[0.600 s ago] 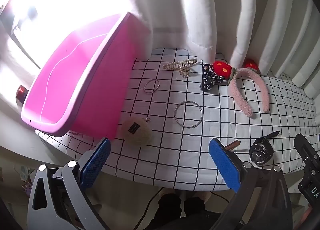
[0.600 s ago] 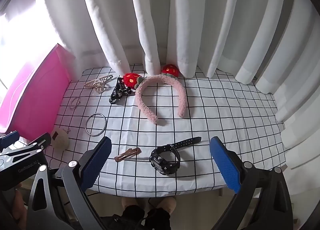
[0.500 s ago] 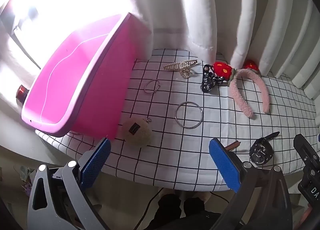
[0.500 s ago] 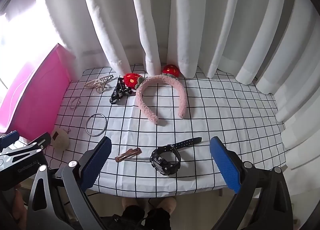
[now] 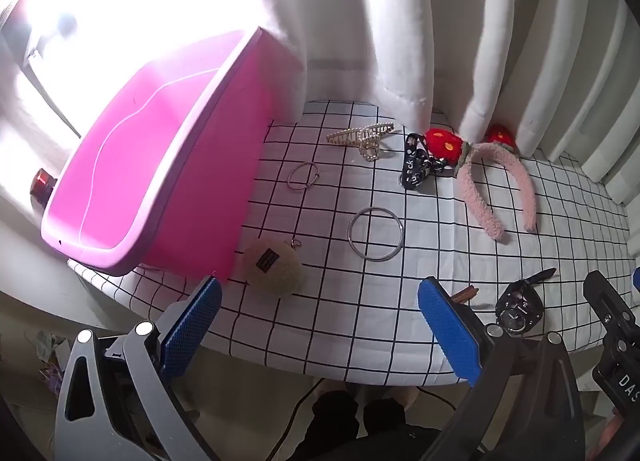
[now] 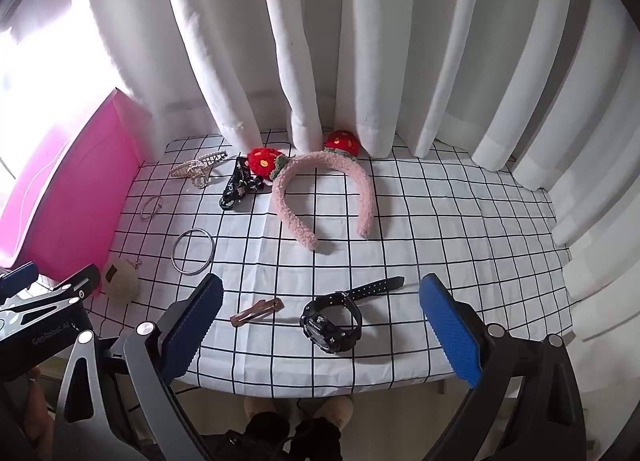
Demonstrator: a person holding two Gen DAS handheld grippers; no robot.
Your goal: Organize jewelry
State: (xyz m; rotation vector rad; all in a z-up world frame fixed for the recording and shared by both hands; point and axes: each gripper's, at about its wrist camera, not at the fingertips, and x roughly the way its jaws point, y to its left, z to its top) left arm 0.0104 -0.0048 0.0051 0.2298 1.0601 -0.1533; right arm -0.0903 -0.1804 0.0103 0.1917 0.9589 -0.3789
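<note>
Both grippers, left (image 5: 318,325) and right (image 6: 320,325), hang wide open and empty above the table (image 6: 440,229); the flat bangle (image 6: 193,251) and thin hair clip (image 6: 258,311) could slip from the pads.

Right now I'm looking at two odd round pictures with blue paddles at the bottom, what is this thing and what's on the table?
The blue paddles are the fingers of two hand-held grippers that a person carries, one in each hand. Each picture comes from a wide-angle camera mounted on one gripper, looking forward along its fingers, which is why the edges look bent.

One picture is from the left gripper, the other from the right gripper. Both stand open and hold nothing.

On the checked tablecloth lie a fluffy pink headband with red strawberries, a black watch, a brown hair clip, a large silver bangle, a thinner bracelet, a pearl claw clip, a black printed bow and a beige pom-pom charm. A pink bin stands at the left.
</note>
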